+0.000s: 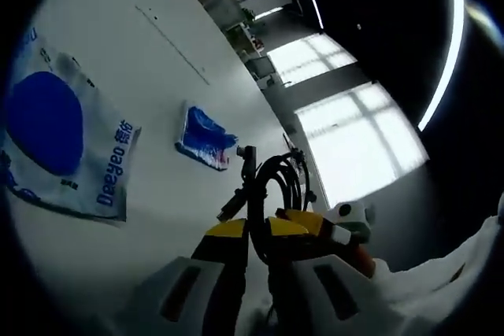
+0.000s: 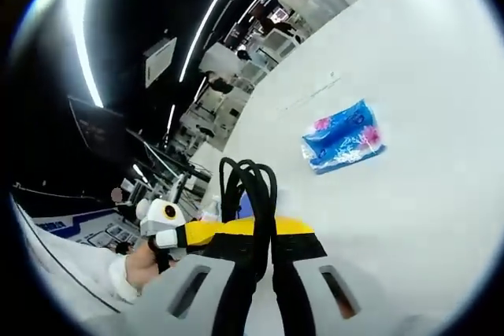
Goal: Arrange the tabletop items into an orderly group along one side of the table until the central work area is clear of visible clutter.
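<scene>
In the left gripper view the left tongs (image 1: 250, 293) rise from the bottom edge with a coiled black cable (image 1: 272, 186) pinched between the jaws, which stand close together on it; the loops of the cable stand up above the tips; just behind the cable lies the other gripper, a yellow-and-black tool (image 1: 307, 230) with a white end, held by a person in a white sleeve (image 1: 441, 281); on the white tabletop (image 1: 157, 60) a large white bag (image 1: 67, 147) with a blue oval and blue lettering lies flat at the left, well apart from a small blue pack (image 1: 206, 138) nearer the middle; bright windows (image 1: 354, 131) fill the far side of the room.

In the right gripper view the right tongs (image 2: 264, 289) come up from the bottom, jaws drawn close on the same cable (image 2: 250, 194), whose loops rise over the tips; the yellow-and-black left gripper (image 2: 228, 234) lies across just behind, a hand (image 2: 142, 267) at its white end; the blue pack (image 2: 342, 138), with pink marks, lies alone on the tabletop (image 2: 409, 53), well apart from the tongs; desks and ceiling lights show beyond the far edge.
</scene>
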